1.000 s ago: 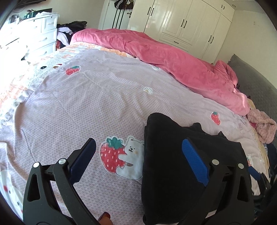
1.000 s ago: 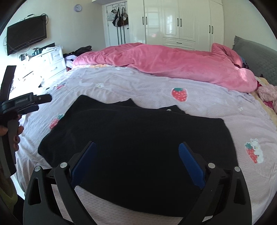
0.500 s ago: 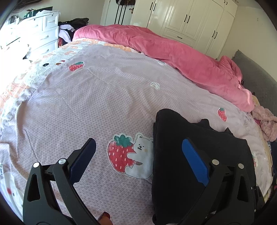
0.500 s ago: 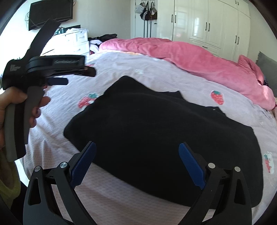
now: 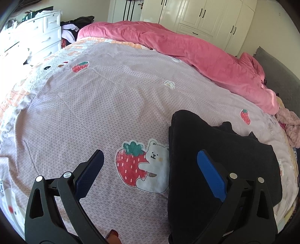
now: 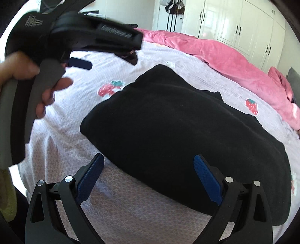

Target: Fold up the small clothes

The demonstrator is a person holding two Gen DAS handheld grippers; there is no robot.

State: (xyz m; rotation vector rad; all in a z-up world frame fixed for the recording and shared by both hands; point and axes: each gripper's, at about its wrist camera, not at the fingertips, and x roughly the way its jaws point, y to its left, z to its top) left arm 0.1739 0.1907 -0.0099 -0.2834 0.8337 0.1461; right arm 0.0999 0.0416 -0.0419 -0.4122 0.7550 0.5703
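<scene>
A black garment lies folded flat on the lilac bed sheet. In the left wrist view the garment fills the lower right. My left gripper is open and empty, above the sheet, straddling the garment's left edge beside a strawberry-and-bear print. My right gripper is open and empty, over the garment's near edge. The left gripper also shows in the right wrist view, held in a hand at the upper left.
A pink duvet is heaped along the far side of the bed. White drawers stand at the left and white wardrobes behind. A grey headboard and pink clothes are at the right.
The right wrist view has swung left, and the left gripper and hand now loom large at its upper left. The left wrist view has shifted slightly. Both grippers stayed open.
</scene>
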